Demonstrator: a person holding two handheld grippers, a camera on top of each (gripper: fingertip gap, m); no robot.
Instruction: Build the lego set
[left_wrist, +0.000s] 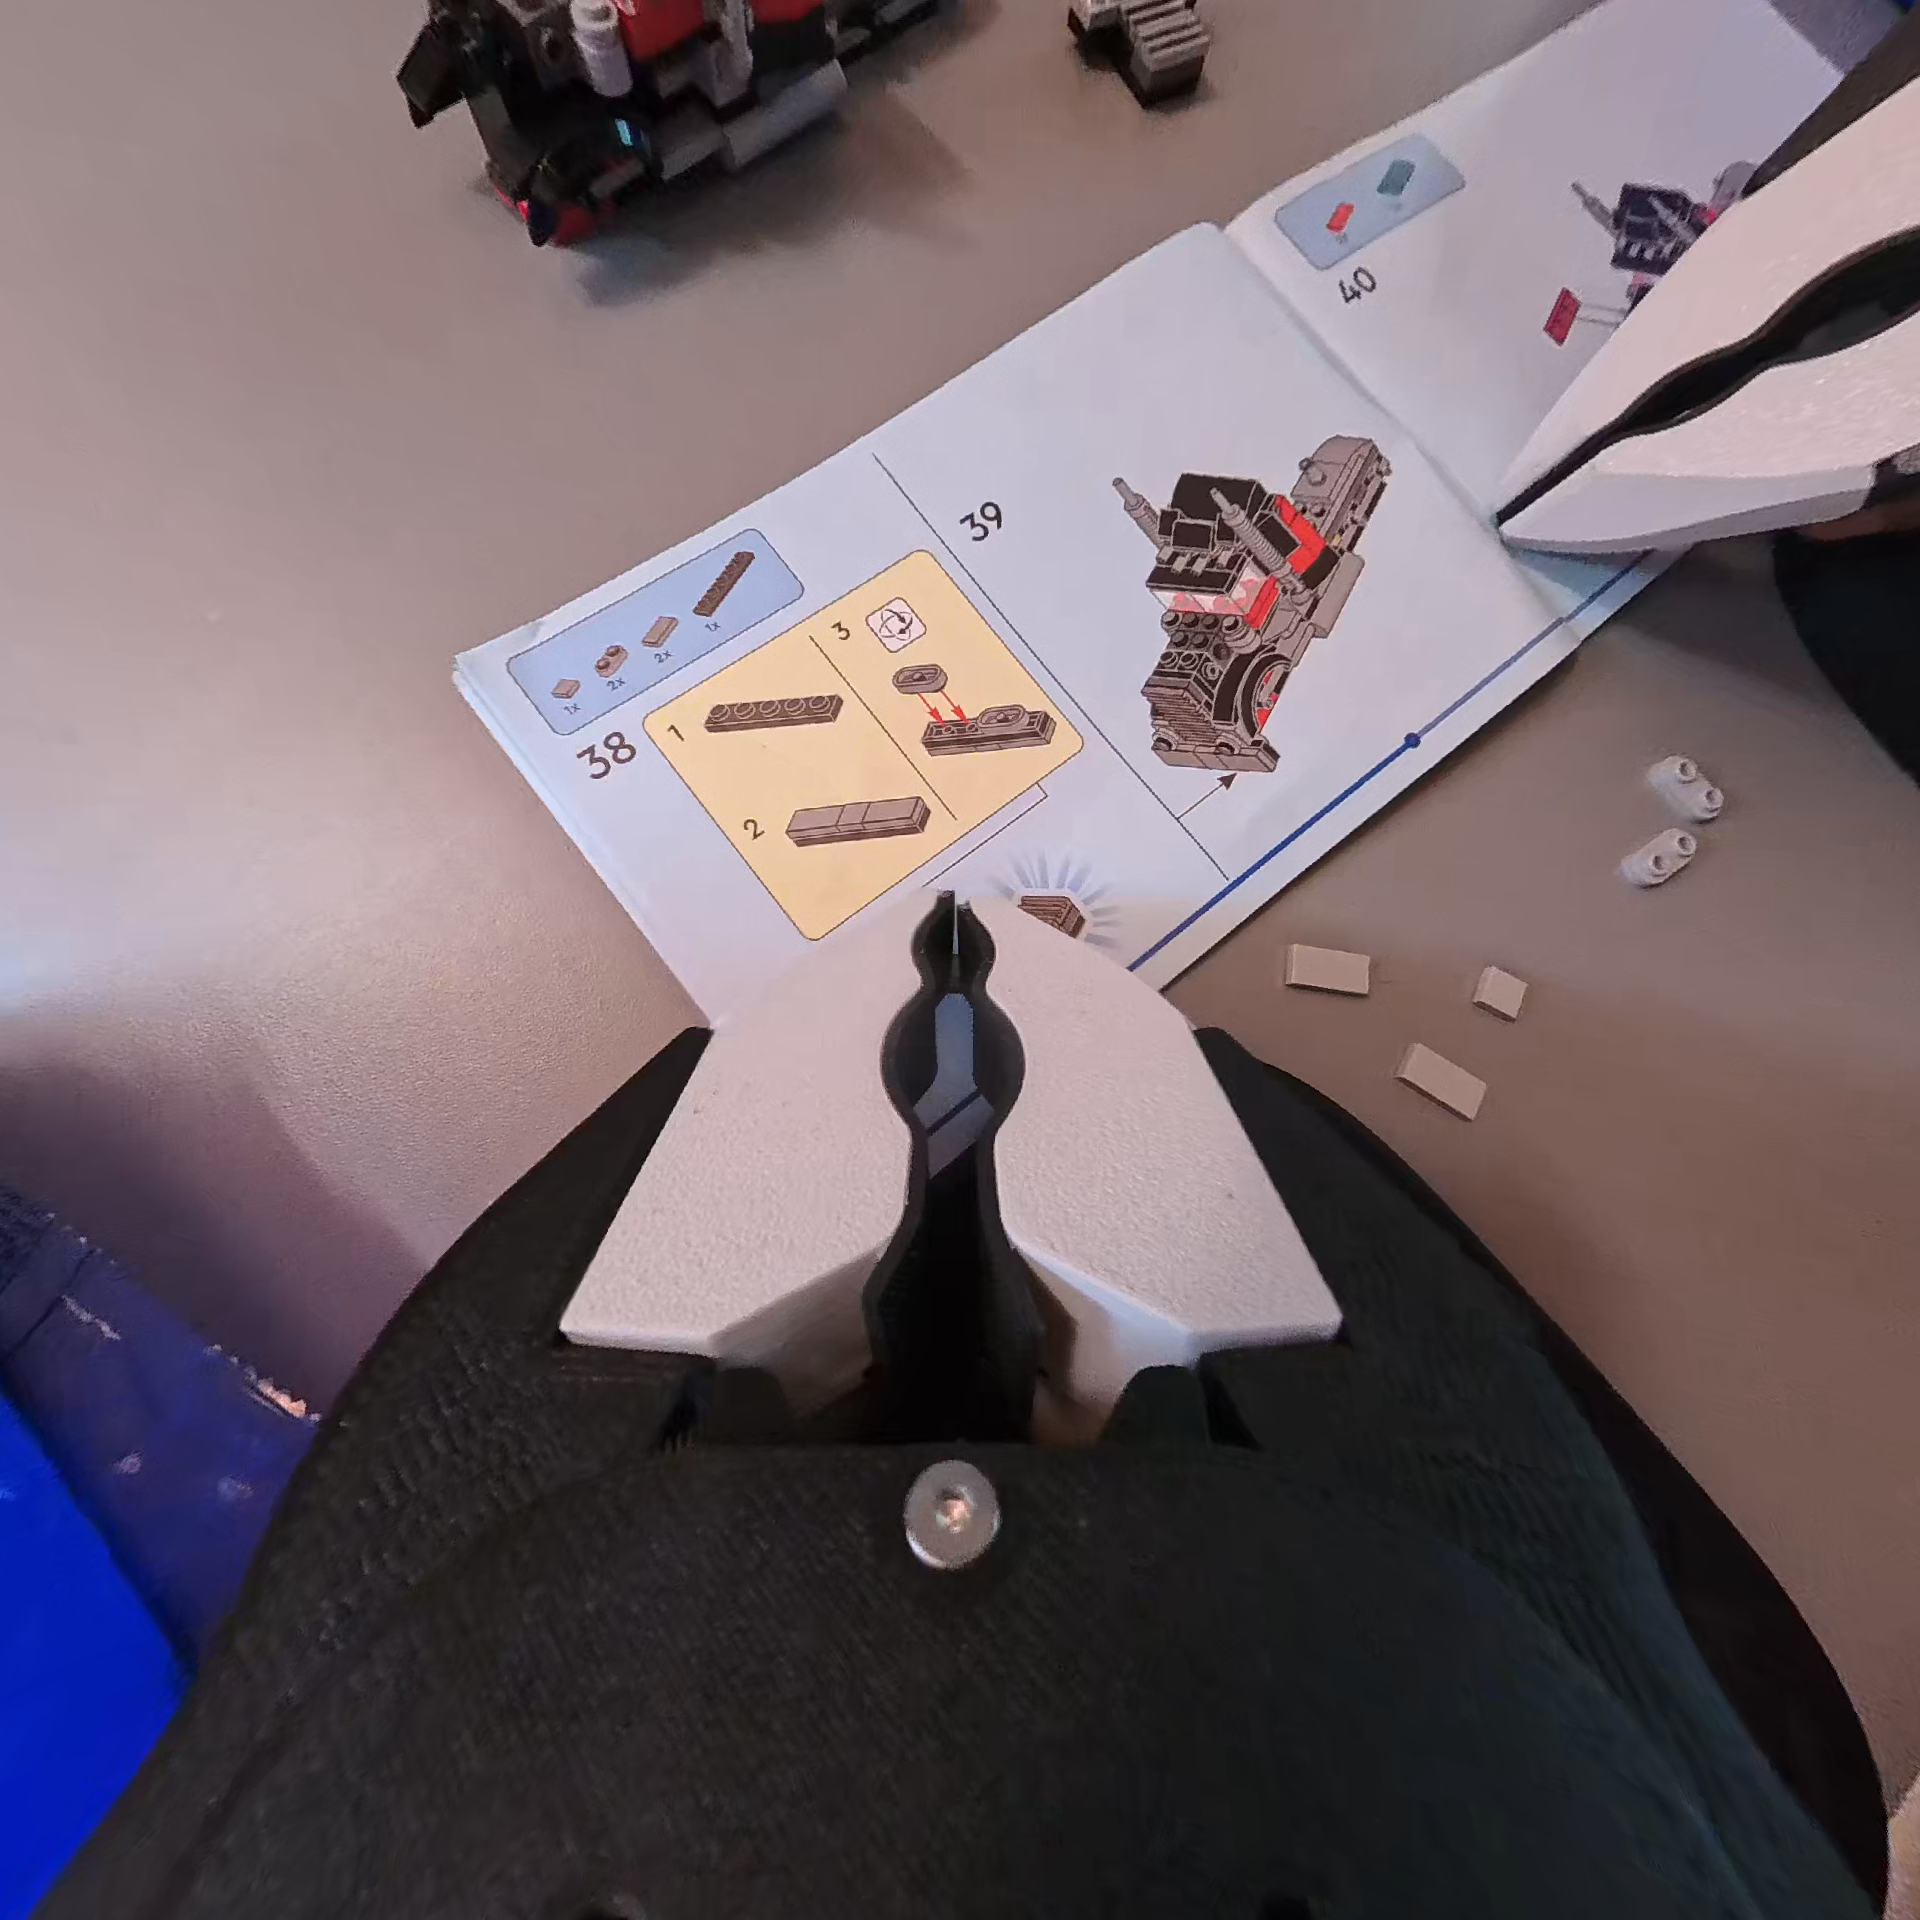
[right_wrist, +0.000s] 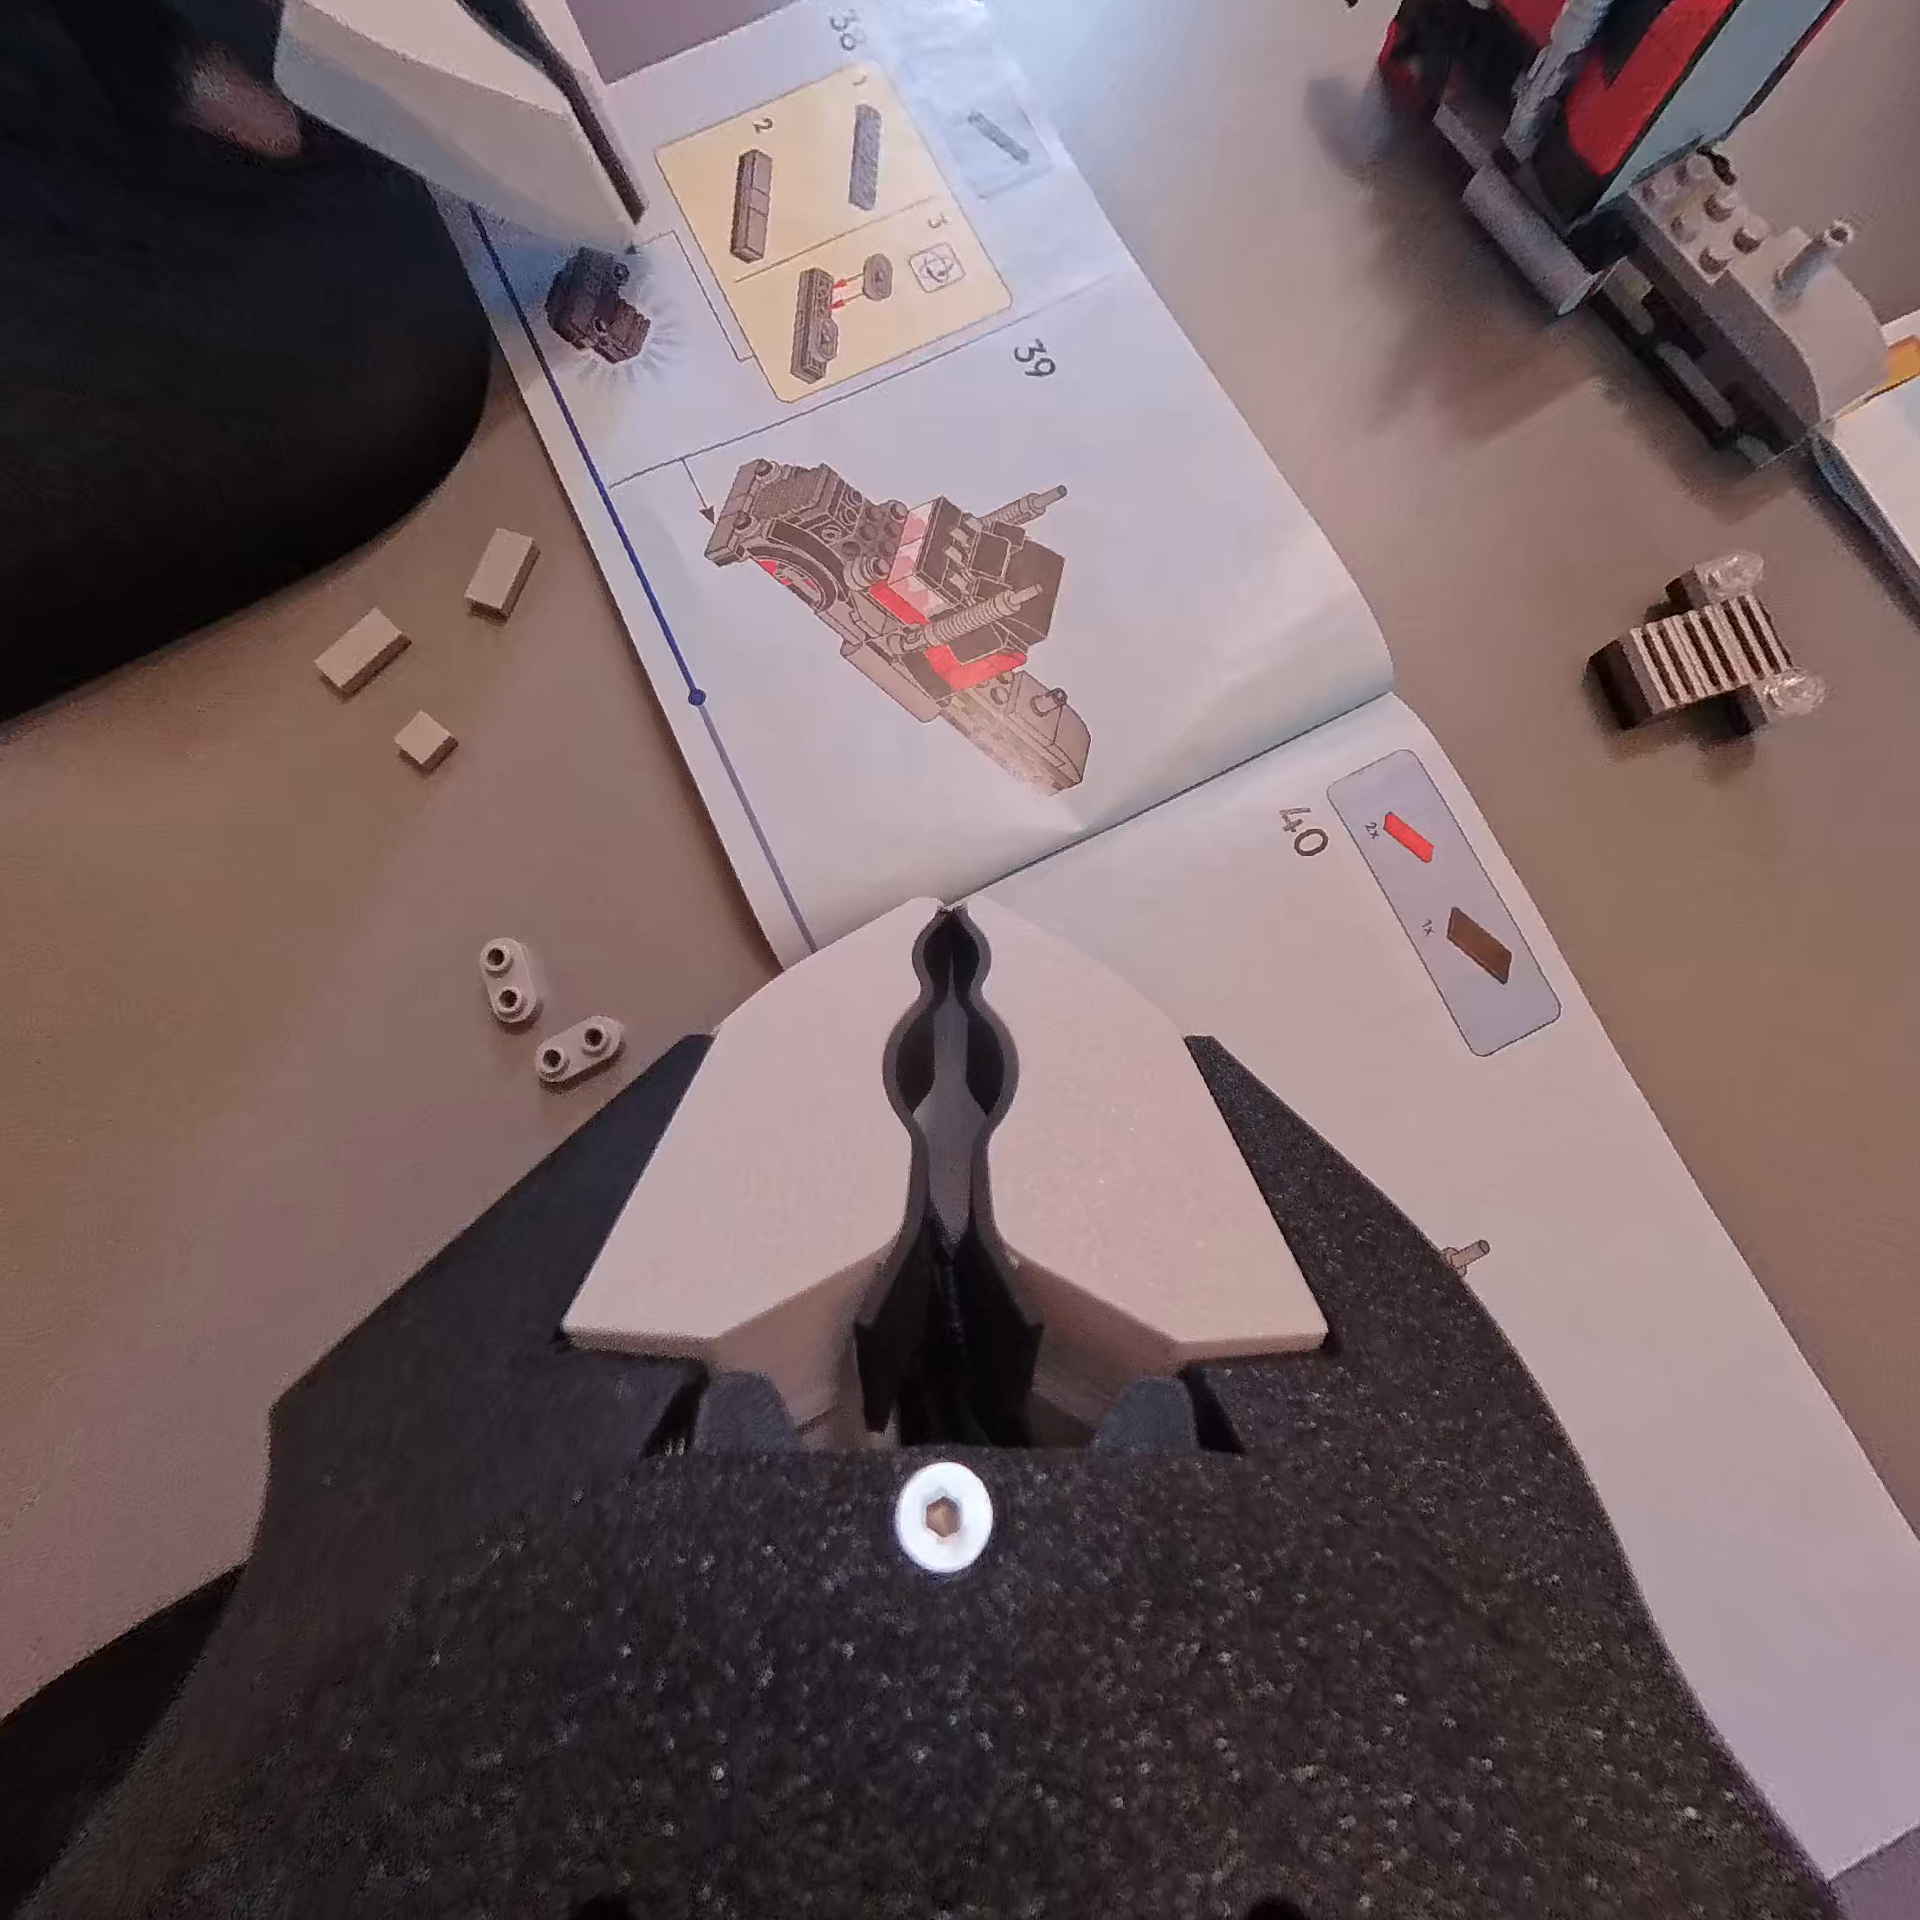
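Note:
An open instruction booklet (left_wrist: 1039, 540) lies on the grey table and also shows in the right wrist view (right_wrist: 935, 436). My left gripper (left_wrist: 953, 912) is shut and empty, its tips over the booklet's near edge. My right gripper (right_wrist: 954, 914) is shut and empty, its tips at the booklet's fold; it also shows in the left wrist view (left_wrist: 1507, 516). Three tan flat tiles (left_wrist: 1439, 1081) (right_wrist: 364, 649) and two light grey rounded two-hole plates (left_wrist: 1683, 787) (right_wrist: 509, 982) lie loose beside the booklet. A black, red and grey truck model (left_wrist: 634, 114) (right_wrist: 1621, 177) stands beyond the booklet.
A small black and grey grille sub-assembly (left_wrist: 1143, 42) (right_wrist: 1704, 655) sits on the table past the booklet. A blue object (left_wrist: 62, 1558) lies at the near left. A dark sleeve (right_wrist: 208, 364) rests by the loose tiles. Left tips to right tips: about 15 cm.

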